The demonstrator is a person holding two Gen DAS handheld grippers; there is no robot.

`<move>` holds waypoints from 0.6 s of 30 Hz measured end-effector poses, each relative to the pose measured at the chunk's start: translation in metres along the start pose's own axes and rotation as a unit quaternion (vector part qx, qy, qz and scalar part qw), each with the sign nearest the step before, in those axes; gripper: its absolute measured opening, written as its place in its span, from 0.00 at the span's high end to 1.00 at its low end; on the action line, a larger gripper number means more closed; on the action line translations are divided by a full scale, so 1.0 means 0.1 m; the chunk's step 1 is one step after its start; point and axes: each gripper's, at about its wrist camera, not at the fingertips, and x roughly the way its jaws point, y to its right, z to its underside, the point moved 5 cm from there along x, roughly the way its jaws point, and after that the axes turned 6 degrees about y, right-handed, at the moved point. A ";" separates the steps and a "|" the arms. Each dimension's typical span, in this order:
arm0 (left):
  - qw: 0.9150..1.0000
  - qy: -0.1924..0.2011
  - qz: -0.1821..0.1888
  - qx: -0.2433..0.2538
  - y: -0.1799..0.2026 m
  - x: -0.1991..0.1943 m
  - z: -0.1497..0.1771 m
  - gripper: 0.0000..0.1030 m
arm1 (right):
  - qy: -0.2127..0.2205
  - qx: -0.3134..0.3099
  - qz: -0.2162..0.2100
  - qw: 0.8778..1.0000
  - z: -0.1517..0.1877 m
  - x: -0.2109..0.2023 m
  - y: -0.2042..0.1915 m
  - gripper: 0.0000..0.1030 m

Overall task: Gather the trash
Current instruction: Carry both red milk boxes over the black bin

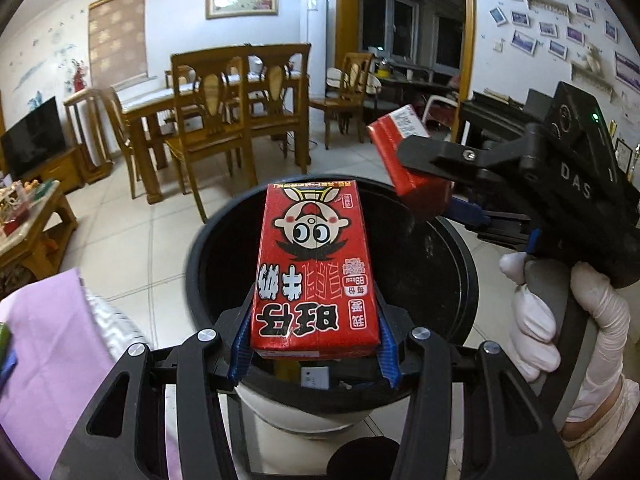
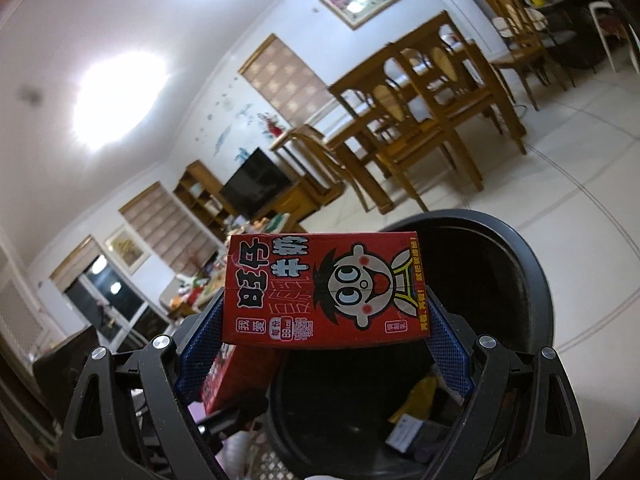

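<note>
My left gripper [image 1: 314, 350] is shut on a red milk carton [image 1: 316, 268] with a cartoon face, held over the open black trash bin [image 1: 460, 264]. My right gripper [image 2: 324, 332] is shut on a second red milk carton [image 2: 324, 292], also held above the bin's rim [image 2: 536, 280]. In the left wrist view the right gripper [image 1: 444, 184] comes in from the right with its carton [image 1: 400, 148] over the bin's far right rim. The left carton [image 2: 236, 376] shows below it in the right wrist view. Scraps of trash [image 2: 416, 408] lie inside the bin.
A purple cloth [image 1: 52, 360] lies at the lower left. A wooden dining table with chairs [image 1: 224, 120] stands beyond the bin on the tiled floor [image 1: 132, 232]. A low wooden coffee table [image 1: 28, 224] with clutter is at the left, a TV [image 1: 34, 136] behind it.
</note>
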 end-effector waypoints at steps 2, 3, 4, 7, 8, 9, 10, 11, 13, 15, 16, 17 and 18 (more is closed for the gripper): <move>1.000 -0.007 0.002 0.004 0.05 0.08 0.02 0.52 | -0.002 0.005 0.005 1.000 0.02 0.05 0.08 0.14; 1.000 -0.010 0.003 0.005 0.07 0.11 0.01 0.52 | -0.003 0.007 0.008 1.000 0.04 0.09 0.08 0.14; 1.000 -0.010 0.005 0.005 0.09 0.11 0.01 0.52 | -0.005 0.009 0.010 1.000 0.05 0.09 0.13 0.14; 1.000 -0.012 0.008 0.000 0.11 0.14 0.01 0.52 | -0.006 0.002 0.023 1.000 0.10 0.24 0.01 0.14; 1.000 -0.014 0.010 -0.003 0.12 0.13 0.03 0.52 | -0.005 0.000 0.027 1.000 0.11 0.24 0.03 0.14; 1.000 -0.016 0.011 -0.004 0.14 0.15 0.03 0.52 | -0.005 -0.001 0.028 1.000 0.12 0.27 -0.03 0.14; 1.000 -0.018 0.012 -0.004 0.15 0.17 0.03 0.52 | -0.005 -0.001 0.029 1.000 0.12 0.29 -0.05 0.14; 1.000 -0.020 0.013 -0.003 0.18 0.20 0.02 0.52 | -0.004 0.000 0.030 1.000 0.10 0.34 -0.07 0.14; 1.000 -0.025 0.016 -0.002 0.20 0.24 0.03 0.52 | -0.004 -0.001 0.035 0.999 0.11 0.35 -0.04 0.14; 0.999 -0.029 0.020 -0.003 0.22 0.25 0.04 0.52 | -0.004 -0.001 0.039 0.999 0.13 0.36 -0.04 0.14; 0.999 -0.031 0.021 -0.004 0.23 0.26 0.04 0.52 | -0.005 -0.001 0.041 0.999 0.15 0.36 -0.08 0.14; 0.999 -0.031 0.021 -0.005 0.23 0.25 0.04 0.52 | -0.005 -0.003 0.043 0.999 0.16 0.35 -0.11 0.14; 0.999 -0.031 0.021 -0.005 0.23 0.25 0.04 0.52 | -0.004 -0.005 0.045 0.999 0.16 0.36 -0.13 0.14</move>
